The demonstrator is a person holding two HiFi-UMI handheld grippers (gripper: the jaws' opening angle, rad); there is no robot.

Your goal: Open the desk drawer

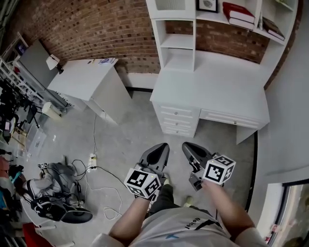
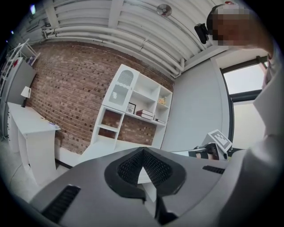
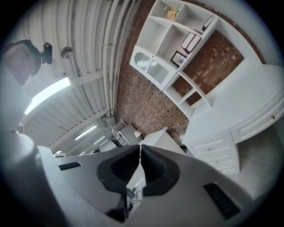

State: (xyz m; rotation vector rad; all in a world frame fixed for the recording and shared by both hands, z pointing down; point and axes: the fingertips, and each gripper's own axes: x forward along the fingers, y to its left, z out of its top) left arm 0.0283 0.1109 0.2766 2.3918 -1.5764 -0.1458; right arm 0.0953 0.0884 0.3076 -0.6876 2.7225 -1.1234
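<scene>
A white desk (image 1: 212,89) with a shelf hutch (image 1: 178,43) stands against the brick wall, ahead of me. Its stack of three small drawers (image 1: 176,120) and the wide drawer (image 1: 231,118) under the top are all closed. My left gripper (image 1: 160,149) and right gripper (image 1: 189,148) hang side by side over the floor, well short of the desk, both shut on nothing. In the left gripper view the gripper (image 2: 143,151) points at the hutch (image 2: 133,106). In the right gripper view the gripper (image 3: 140,148) is tilted, with the small drawers (image 3: 217,150) at the right.
A second white table (image 1: 84,77) stands at the left by the wall. Cables and a power strip (image 1: 91,158) lie on the grey floor beside a dark bag (image 1: 58,205). Books (image 1: 239,14) sit on the hutch's top shelf. Racks with gear line the far left.
</scene>
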